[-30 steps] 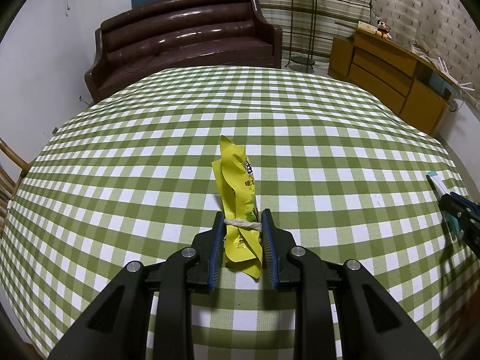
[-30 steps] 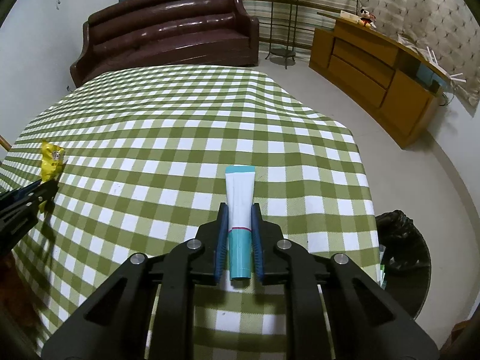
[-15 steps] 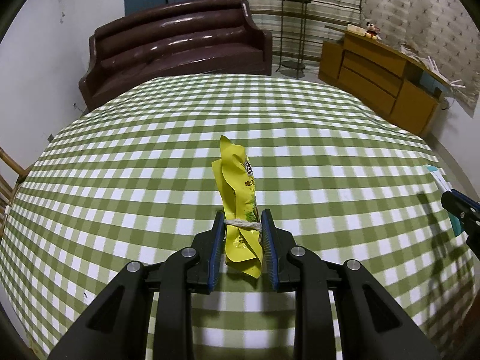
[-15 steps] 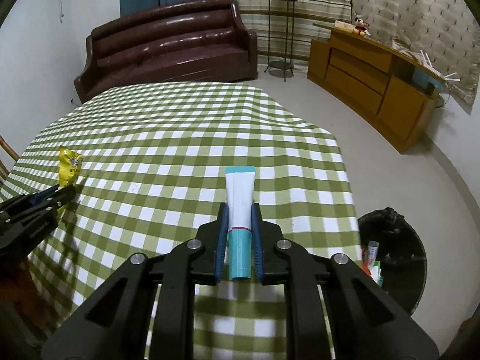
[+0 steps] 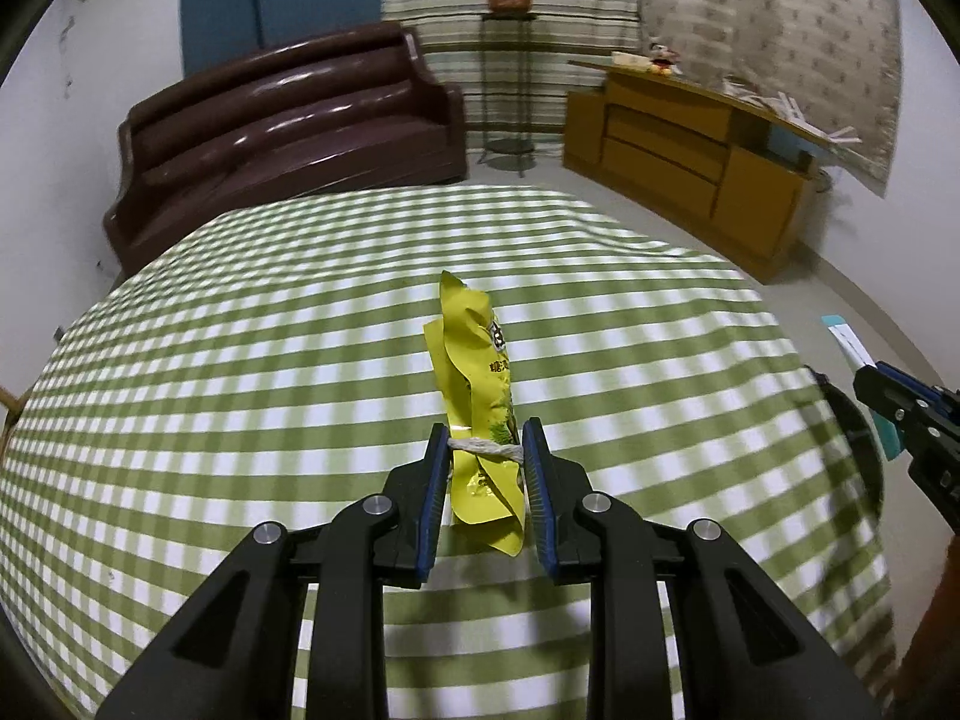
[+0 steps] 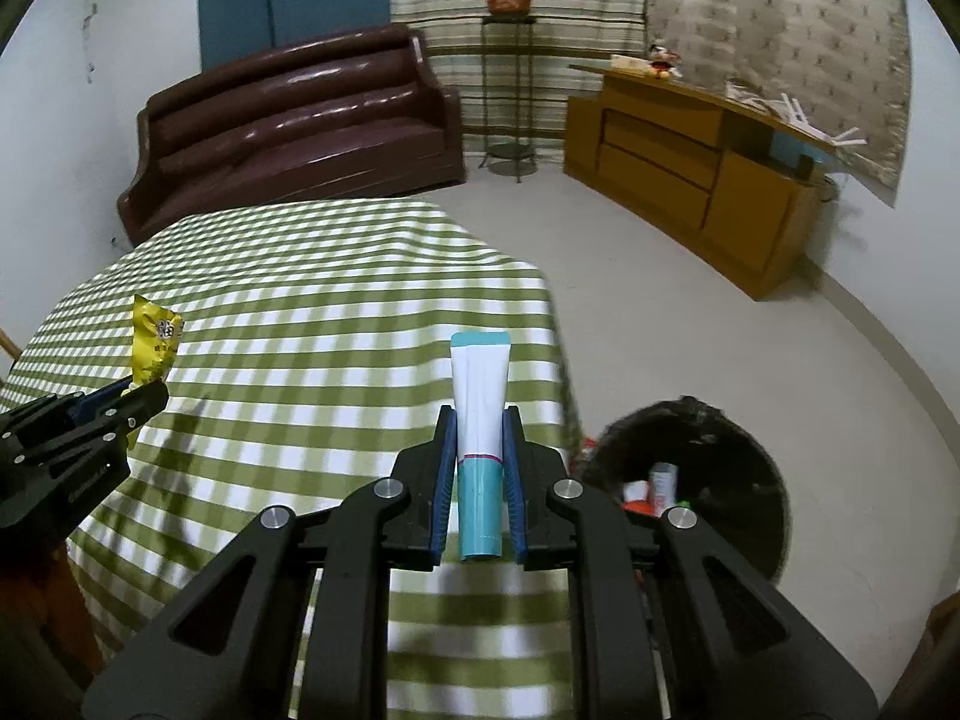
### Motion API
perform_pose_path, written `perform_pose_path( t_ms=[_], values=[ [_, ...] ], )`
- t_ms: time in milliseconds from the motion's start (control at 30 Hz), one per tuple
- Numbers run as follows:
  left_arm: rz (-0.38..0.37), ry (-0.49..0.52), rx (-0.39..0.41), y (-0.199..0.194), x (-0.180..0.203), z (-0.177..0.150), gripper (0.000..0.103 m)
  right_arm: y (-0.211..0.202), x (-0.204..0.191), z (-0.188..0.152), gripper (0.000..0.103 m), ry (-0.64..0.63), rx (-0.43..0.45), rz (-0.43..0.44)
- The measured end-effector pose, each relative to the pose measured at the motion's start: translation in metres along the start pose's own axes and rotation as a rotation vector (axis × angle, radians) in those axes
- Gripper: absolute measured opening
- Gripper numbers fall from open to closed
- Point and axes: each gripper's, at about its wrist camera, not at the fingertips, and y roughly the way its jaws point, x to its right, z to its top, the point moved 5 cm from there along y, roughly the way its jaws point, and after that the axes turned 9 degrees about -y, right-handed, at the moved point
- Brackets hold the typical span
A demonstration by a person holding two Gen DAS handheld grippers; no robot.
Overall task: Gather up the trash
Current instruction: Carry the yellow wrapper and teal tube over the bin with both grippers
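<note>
My left gripper (image 5: 485, 447) is shut on a crumpled yellow snack wrapper (image 5: 477, 384) and holds it upright above the green checked table (image 5: 240, 396). My right gripper (image 6: 479, 420) is shut on a white and teal tube (image 6: 480, 414), held above the table's right edge. A black-lined trash bin (image 6: 720, 480) stands on the floor just right of the table, with some trash inside. The wrapper (image 6: 155, 339) and left gripper (image 6: 129, 402) also show at the left of the right wrist view. The right gripper (image 5: 867, 372) with the tube (image 5: 847, 343) shows at the right edge of the left wrist view.
A brown sofa (image 5: 288, 126) stands beyond the table. A wooden sideboard (image 5: 690, 150) runs along the right wall. A plant stand (image 5: 507, 72) is at the back. Bare floor (image 6: 690, 312) lies right of the table.
Both grippers have risen and swung right with their loads. The trash bin has come further into the right wrist view.
</note>
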Motion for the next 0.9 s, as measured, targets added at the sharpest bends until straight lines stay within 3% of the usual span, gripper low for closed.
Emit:
perform_pose_path(
  t_ms=[500,900],
  values=[
    [-0.131,0.149,0.013,-0.002,0.119,-0.009,0.026,-0.025,0.094,-0.038,0.015,0.118,0.001,-0.124],
    [-0.199,0.231,0.005,0.005,0.194,-0.023,0.026,-0.024,0.138,-0.053,0.016,0.181,-0.007,-0.186]
  ],
)
